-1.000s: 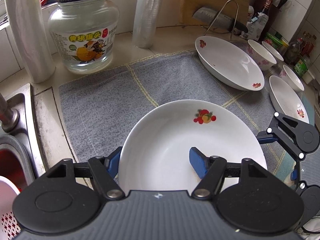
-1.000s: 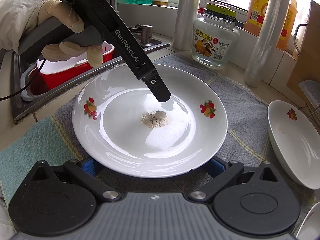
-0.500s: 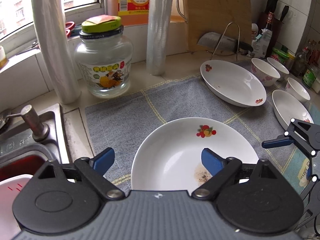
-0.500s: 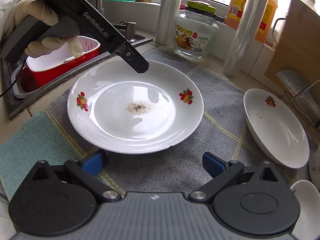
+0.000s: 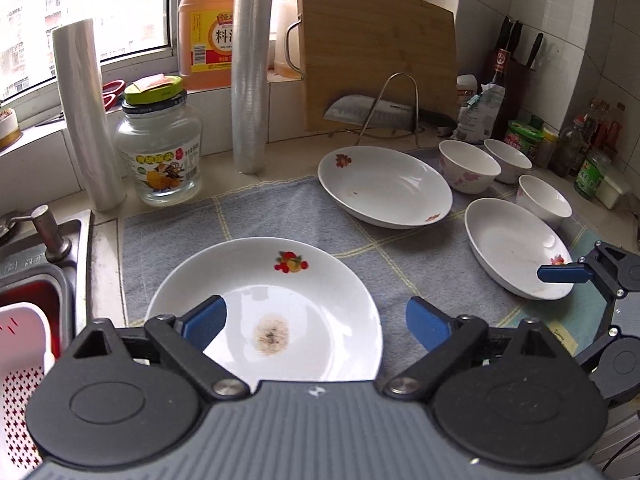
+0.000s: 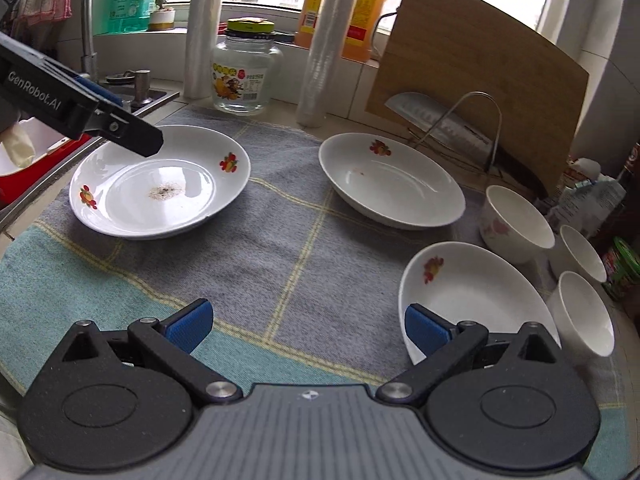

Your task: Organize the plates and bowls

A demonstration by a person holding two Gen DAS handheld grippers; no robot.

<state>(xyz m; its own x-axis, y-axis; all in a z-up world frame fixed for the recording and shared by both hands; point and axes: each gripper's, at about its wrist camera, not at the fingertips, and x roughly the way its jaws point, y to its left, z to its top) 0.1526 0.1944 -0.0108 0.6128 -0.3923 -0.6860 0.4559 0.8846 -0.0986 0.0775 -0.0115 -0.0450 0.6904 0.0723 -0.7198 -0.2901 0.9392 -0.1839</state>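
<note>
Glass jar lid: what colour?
Yellow-green lid over a black band, clearest in the left wrist view.

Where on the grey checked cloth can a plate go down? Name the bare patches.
Barest: the cloth's middle, bordered by the soiled white fruit-print plate, the deep white plate by the knife rack and the near white plate. The teal front strip is bare too. Crowded: the right edge, with three small white bowls.
</note>
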